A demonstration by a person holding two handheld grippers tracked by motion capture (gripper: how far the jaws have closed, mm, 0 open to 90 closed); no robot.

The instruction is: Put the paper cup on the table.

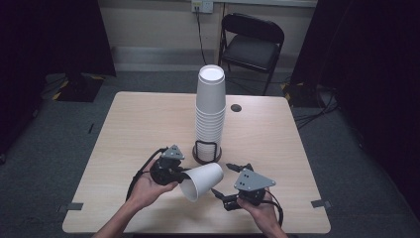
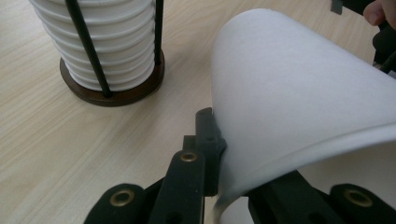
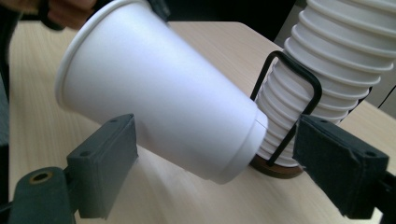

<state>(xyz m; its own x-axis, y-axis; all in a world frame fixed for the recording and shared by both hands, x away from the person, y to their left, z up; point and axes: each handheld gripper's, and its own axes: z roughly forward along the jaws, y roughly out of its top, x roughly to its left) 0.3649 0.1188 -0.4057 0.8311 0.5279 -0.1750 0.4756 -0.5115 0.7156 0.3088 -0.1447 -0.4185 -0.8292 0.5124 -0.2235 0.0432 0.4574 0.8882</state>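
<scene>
1. White paper makes up the loose cup (image 1: 201, 181), which lies tilted on its side just in front of the cup stack (image 1: 210, 111), its open mouth turned toward the person and its base toward the stack.
2. The left hand-held gripper (image 1: 179, 172) is clamped on the cup's rim (image 2: 224, 196); in the left gripper view one jaw presses the outside of the wall and the other sits inside the mouth.
3. In that view the cup (image 2: 299, 107) is lifted off the pale wooden counter (image 2: 70, 140), near the stack's dark round base (image 2: 116, 95).
4. The right hand-held gripper (image 1: 223, 179) sits to the right of the cup, in front of the stack, with its jaws spread wide.
5. In the right gripper view the cup (image 3: 159, 102) lies between those two jaws, and neither pad touches it; the left pad (image 3: 105, 161) stands just beside the wall.
6. The cup's base (image 3: 247, 144) sits just in front of the stack (image 3: 336, 60), which stands upside down inside a black wire holder (image 3: 303, 98); whether they touch I cannot tell.
7. A black folding chair (image 1: 252, 44) stands well behind the stack, beyond the counter (image 1: 138, 129).
</scene>
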